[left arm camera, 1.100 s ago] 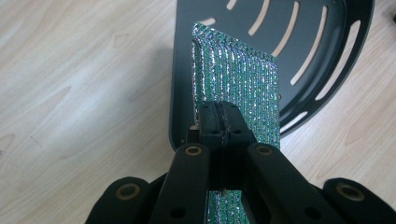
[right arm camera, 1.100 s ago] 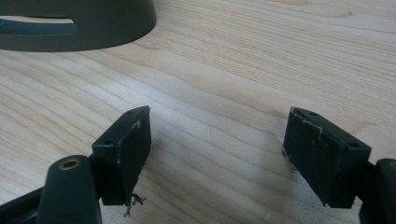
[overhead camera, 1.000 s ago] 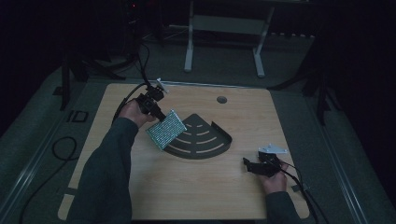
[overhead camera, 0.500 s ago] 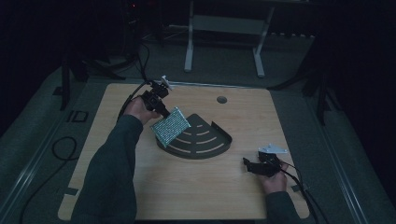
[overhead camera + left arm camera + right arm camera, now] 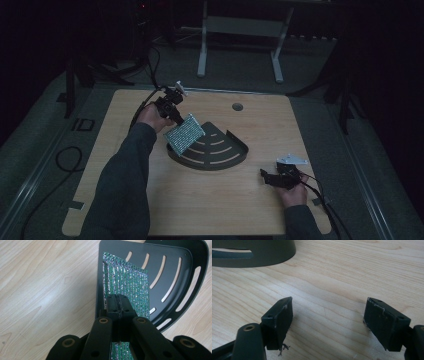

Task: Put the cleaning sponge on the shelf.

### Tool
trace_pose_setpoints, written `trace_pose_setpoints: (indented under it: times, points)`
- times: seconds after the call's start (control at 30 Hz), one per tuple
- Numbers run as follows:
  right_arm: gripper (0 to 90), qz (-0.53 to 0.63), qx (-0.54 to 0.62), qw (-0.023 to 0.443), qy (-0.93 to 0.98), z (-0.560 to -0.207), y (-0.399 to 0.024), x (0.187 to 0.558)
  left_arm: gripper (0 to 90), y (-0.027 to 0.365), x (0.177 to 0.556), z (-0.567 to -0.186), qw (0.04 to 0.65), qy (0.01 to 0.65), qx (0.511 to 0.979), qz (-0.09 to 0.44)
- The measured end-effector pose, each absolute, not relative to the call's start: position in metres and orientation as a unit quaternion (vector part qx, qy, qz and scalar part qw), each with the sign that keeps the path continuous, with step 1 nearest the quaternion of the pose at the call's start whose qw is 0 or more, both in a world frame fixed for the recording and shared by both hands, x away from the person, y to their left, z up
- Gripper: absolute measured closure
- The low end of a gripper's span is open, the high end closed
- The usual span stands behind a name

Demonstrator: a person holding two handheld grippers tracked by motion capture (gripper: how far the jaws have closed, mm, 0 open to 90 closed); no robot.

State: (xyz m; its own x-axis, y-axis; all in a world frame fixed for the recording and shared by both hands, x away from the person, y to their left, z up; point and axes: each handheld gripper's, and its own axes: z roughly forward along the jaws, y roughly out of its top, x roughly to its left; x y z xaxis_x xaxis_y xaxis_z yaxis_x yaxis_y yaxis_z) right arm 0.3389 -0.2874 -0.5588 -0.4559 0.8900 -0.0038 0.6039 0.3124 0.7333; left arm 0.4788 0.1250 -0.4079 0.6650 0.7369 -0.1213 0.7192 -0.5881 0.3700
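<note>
Shifted: my left gripper (image 5: 117,305), clamped on green sponge (image 5: 127,285), now over slotted corner tray (image 5: 175,270); right gripper (image 5: 328,322) agape.

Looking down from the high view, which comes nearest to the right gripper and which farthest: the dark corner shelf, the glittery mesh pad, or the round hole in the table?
From the right gripper, at the table's near right:
1. Dark corner shelf, mid-table, just to its left.
2. Glittery mesh pad, over the shelf's left edge, clamped in the left gripper.
3. Round hole, near the far edge.
</note>
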Motion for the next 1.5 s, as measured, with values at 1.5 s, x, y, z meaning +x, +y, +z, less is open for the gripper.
trace_pose_setpoints:
  times: [1.5]
  points:
    - [22.6, 0.341, 0.474, 0.209, 0.784, -0.559, -0.288, 0.340, 90.0, 0.104, 0.492, -0.435, 0.154, 0.397, 0.904, 0.041]
